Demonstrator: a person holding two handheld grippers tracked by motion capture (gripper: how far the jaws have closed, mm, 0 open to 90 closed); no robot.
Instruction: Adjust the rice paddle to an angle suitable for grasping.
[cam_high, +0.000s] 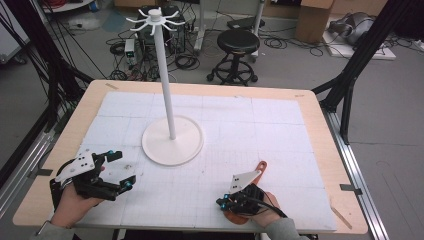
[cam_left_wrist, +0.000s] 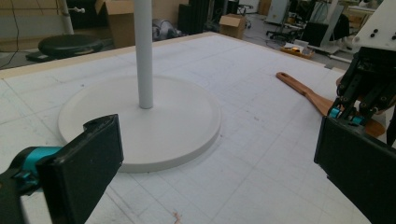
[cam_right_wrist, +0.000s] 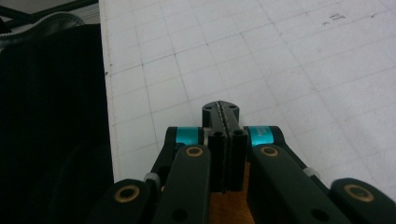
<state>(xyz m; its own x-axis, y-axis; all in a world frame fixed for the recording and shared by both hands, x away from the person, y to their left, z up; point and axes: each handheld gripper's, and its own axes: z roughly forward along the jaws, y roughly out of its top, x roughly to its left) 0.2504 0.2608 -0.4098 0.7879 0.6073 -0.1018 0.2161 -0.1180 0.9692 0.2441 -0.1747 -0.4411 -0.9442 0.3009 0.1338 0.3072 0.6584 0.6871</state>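
Observation:
A white stand, with a round base (cam_high: 172, 145) and a tall pole (cam_high: 165, 75) topped by hooks, rises at the middle of the white gridded mat (cam_high: 280, 130). My left gripper (cam_high: 121, 170) rests on the mat to the left of the base, jaws wide open and nothing between them (cam_left_wrist: 215, 163). My right gripper (cam_high: 221, 202) is at the front edge, jaws pressed flat together (cam_right_wrist: 221, 109). Directly beneath it lies a wooden spoon (cam_high: 260, 169); a strip of its wood (cam_right_wrist: 229, 207) shows under the jaw links. The left gripper view shows the spoon handle (cam_left_wrist: 303, 91) beside the right gripper (cam_left_wrist: 369, 84).
The mat covers a wooden table (cam_high: 320, 115) with its front edge close to both hands. A black stool (cam_high: 237, 45), cardboard boxes (cam_high: 312, 20) and cables stand on the floor beyond. Black frame legs (cam_high: 350, 85) flank the table.

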